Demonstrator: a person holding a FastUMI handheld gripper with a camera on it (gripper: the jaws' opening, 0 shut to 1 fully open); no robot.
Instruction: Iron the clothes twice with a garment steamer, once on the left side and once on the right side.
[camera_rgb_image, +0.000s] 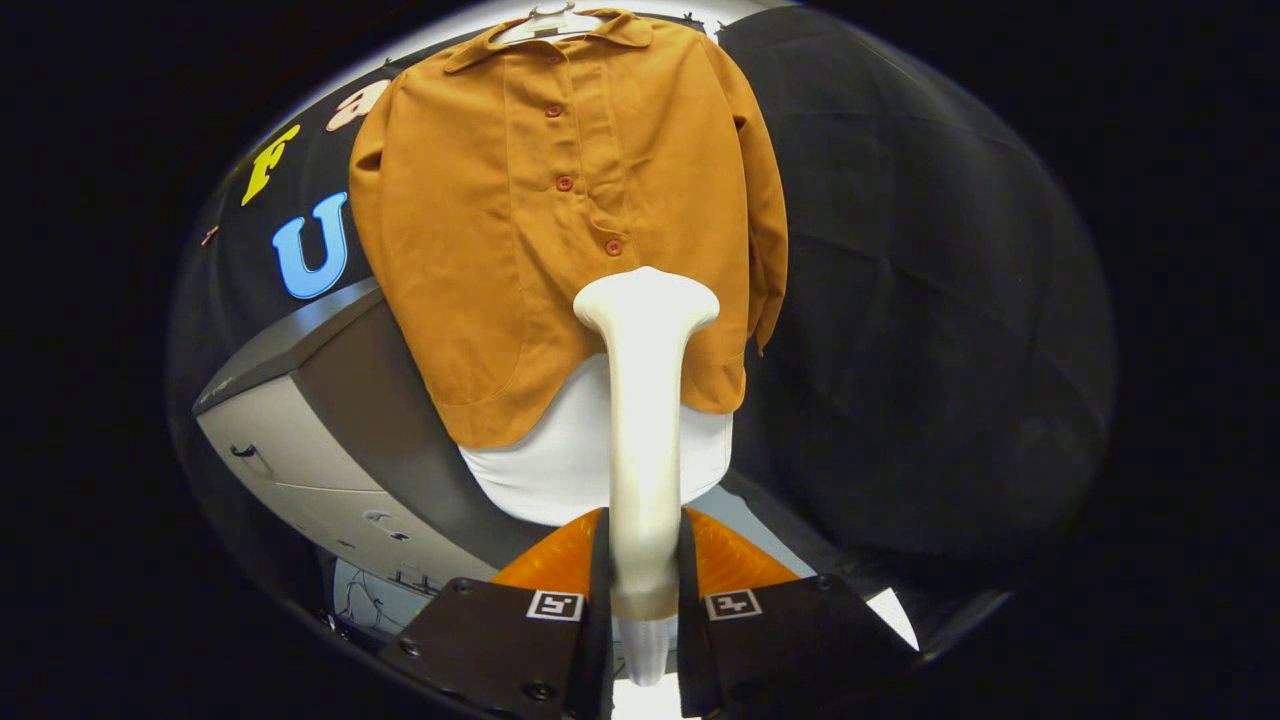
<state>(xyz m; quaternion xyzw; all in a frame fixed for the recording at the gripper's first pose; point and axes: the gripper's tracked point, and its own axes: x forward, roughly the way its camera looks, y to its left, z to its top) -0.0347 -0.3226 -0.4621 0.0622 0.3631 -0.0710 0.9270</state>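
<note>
An orange-brown button shirt (520, 220) hangs on a white hanger (545, 25) against the booth's black wall, with a white cloth or board (560, 460) showing below its hem. My gripper (645, 560) is shut on the handle of a cream-white garment steamer (645, 400). The steamer stands up between my fingers (560, 555), and its wide head (646, 298) sits in front of the lower right part of the shirt, just under the lowest visible button. Whether the head touches the fabric I cannot tell.
A grey and white cabinet (300, 430) with drawers stands left of the shirt, below the hem's left side. Black cloth wall (920, 300) spreads to the right of the shirt.
</note>
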